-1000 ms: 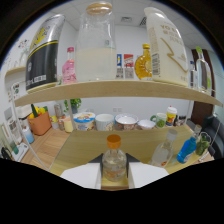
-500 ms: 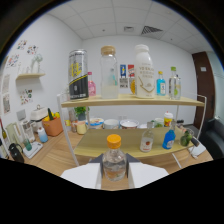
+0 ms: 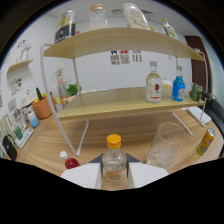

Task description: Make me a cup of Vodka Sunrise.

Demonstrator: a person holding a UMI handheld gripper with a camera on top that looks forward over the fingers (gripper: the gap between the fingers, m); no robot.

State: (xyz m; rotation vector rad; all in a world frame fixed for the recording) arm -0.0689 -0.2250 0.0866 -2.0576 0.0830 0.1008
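Observation:
A small clear bottle (image 3: 114,159) with an orange cap and pale liquid stands upright between my white fingers (image 3: 82,175). My gripper (image 3: 114,171) is shut on its body and carries it. Just ahead and to the right, a clear glass (image 3: 166,144) with ice in its bottom stands on the wooden table (image 3: 55,145). A small red-capped bottle (image 3: 70,161) sits close to my left finger. On the lower shelf beyond stand a clear bottle with a red label (image 3: 153,82) and a blue bottle (image 3: 178,88).
A two-tier wooden shelf (image 3: 115,102) on white legs spans the table ahead. Its top tier bears a dark can (image 3: 66,25), a jar (image 3: 98,17) and a tall bottle (image 3: 135,15). A yellow can (image 3: 206,141) stands right of the glass. Pots and small items (image 3: 42,106) crowd the left.
The view has dropped from shelf height down toward the table with the orange-capped bottle still held. The glass with ice and the red-capped bottle have come into sight.

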